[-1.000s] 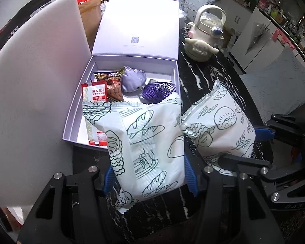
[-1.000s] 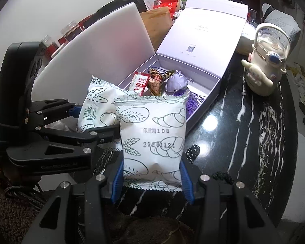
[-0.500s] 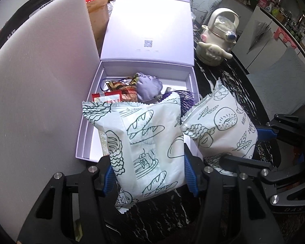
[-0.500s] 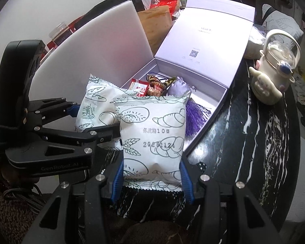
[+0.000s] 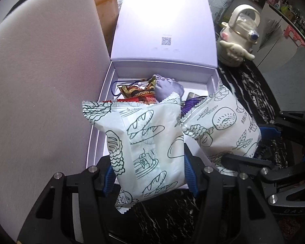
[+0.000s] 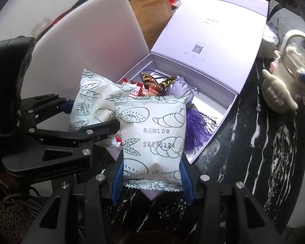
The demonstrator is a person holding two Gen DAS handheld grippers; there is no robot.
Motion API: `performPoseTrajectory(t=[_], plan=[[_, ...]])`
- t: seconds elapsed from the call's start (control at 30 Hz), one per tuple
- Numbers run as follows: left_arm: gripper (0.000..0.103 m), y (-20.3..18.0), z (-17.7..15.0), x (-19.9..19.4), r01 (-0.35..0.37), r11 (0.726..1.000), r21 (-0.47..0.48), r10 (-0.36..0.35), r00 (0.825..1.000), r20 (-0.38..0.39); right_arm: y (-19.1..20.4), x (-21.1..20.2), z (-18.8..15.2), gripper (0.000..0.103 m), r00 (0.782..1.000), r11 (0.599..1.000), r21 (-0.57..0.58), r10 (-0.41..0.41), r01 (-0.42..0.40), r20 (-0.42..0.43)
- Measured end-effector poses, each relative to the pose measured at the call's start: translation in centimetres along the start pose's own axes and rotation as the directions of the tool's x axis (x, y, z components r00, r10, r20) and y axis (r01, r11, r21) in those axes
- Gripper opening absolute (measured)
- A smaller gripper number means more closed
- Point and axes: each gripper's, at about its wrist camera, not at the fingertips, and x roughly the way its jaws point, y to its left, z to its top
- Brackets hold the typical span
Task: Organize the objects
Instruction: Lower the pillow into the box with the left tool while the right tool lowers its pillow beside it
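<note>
An open lilac gift box (image 5: pixel 162 69) (image 6: pixel 229 105) lies on the black marble table, its lid tilted back. Inside are a purple pouch (image 5: pixel 166 87), a purple tassel (image 6: pixel 197 128), a dark snack wrapper (image 5: pixel 136 90) and a red packet (image 6: pixel 132 85). My left gripper (image 5: pixel 148 174) (image 6: pixel 85 118) is shut on a white bread-print packet (image 5: pixel 144 148) held over the box's near end. Beside it, my right gripper (image 6: pixel 151 181) (image 5: pixel 258 146) is shut on a second white bread-print packet (image 6: pixel 152 140) over the box's near right corner.
A big white foam board (image 5: pixel 40 71) leans along the box's left side. A cream character kettle (image 5: pixel 238 44) (image 6: pixel 282 89) stands right of the lid. A brown paper bag (image 5: pixel 107 10) and other packets crowd the back. The marble table (image 6: pixel 264 142) runs along the right.
Both grippers have moved forward and a little down with their packets, which now hang over the box's near end. Neither grip has altered.
</note>
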Motion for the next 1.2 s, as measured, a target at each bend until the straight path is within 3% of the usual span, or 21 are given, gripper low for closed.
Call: performPoseTrajectory(t=[0.57, 1.0, 1.2], plan=[[0.054, 1.6, 0.9, 5.6, -0.064, 0.998, 0.007, 0.065, 0.996, -0.054, -0.9, 5.1, 2.2, 0.049, 0.999, 0.999, -0.039, -0.014, 0.012, -0.037], [0.055, 2.4, 1.1, 8.3, -0.074, 0.997, 0.004, 0.074, 0.994, -0.077, -1.7, 7.8, 2.6, 0.049, 0.997, 0.999, -0.037, -0.018, 0.015, -0.079], [0.055, 2.9, 1.0, 9.0, -0.047, 0.999, -0.019, 0.045, 0.995, -0.091, -1.6, 8.4, 2.6, 0.049, 0.996, 0.999, -0.043, -0.014, 0.011, -0.089]])
